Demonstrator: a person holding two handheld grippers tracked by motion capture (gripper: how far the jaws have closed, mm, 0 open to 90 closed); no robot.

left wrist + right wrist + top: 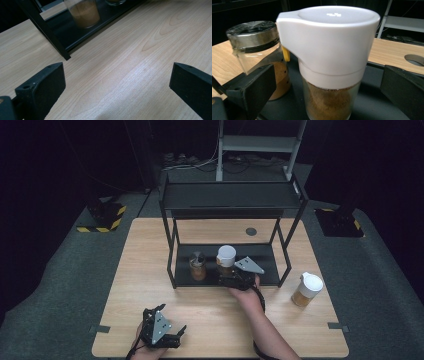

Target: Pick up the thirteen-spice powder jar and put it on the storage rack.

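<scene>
White-lidded jar (329,62) stands between the right claw's (327,87) spread jaws, untouched.

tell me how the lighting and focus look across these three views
High view: the table is lit, surroundings nearly black. Left gripper view: soft sheen on the wood, jar cropped at the top edge. Right gripper view: white-lidded jar sharp, black jaws at the bottom corners slightly soft.

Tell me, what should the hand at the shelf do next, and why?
Probably pull the right gripper straight back off the shelf. Its jaws stand wide open on either side of the white-lidded jar, not pressing it, and the jar stands upright on the shelf beside the metal-lidded jar. So it looks placed.
</scene>
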